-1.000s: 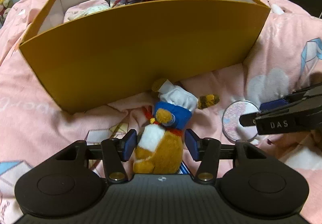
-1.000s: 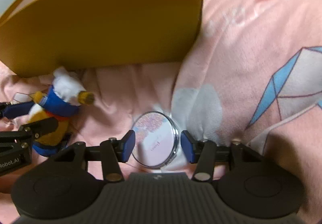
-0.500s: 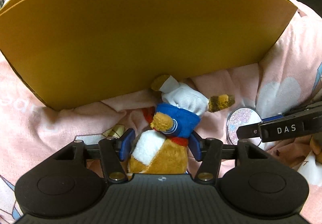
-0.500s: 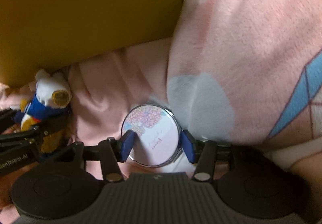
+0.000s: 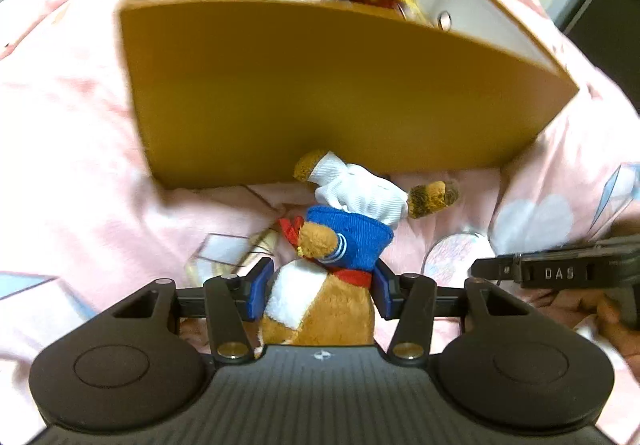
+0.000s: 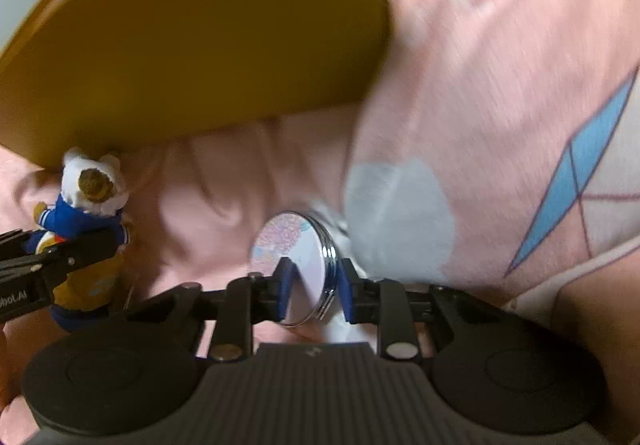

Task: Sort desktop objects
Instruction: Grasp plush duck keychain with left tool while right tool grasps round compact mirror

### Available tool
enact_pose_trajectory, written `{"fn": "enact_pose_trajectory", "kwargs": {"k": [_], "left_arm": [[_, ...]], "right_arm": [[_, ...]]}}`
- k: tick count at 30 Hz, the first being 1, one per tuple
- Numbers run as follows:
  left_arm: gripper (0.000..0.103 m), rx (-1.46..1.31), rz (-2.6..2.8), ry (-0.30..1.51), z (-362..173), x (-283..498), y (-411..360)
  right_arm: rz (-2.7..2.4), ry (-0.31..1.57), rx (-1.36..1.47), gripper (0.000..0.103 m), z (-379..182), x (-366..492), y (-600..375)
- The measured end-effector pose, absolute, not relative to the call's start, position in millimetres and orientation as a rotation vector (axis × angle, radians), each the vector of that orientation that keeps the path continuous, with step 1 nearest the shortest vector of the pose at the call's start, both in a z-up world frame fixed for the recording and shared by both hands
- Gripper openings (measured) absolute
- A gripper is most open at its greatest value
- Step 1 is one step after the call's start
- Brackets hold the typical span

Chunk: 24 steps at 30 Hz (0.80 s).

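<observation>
My left gripper has just been narrowing on the plush bear, its pads against the toy's body in front of the brown box on the pink bedding; my right gripper has just been closing across the round compact mirror, tipped up on edge between its pads. The mirror is slick and thin, so I judge it could slip or twist free on the lift; the soft bear may sag and snag the box wall.
</observation>
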<state>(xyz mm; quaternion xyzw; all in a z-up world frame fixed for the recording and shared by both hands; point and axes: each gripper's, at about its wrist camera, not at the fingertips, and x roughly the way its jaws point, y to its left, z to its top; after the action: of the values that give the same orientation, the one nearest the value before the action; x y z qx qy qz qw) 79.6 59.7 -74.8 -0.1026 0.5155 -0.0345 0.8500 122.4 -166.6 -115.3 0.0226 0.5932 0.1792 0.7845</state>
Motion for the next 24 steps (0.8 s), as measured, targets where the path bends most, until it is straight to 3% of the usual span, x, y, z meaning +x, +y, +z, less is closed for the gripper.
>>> {"fn": "enact_pose_trajectory", "kwargs": {"k": [9, 11, 13, 24], "left_arm": [[0.058, -0.257, -0.073, 0.987, -36, 65, 78], [0.058, -0.247, -0.078, 0.964, -29, 64, 76], [0.058, -0.234, -0.08, 0.942, -23, 65, 72], [0.058, -0.281, -0.132, 0.818, 18, 55, 70]], "right_arm": [[0.502, 1.269, 0.016, 0.026, -105, 116, -157], [0.497, 1.31, 0.027, 0.018, -115, 123, -165], [0.501, 1.32, 0.043, 0.017, -117, 125, -169], [0.568, 1.199, 0.079, 0.015, -76, 127, -182]]}}
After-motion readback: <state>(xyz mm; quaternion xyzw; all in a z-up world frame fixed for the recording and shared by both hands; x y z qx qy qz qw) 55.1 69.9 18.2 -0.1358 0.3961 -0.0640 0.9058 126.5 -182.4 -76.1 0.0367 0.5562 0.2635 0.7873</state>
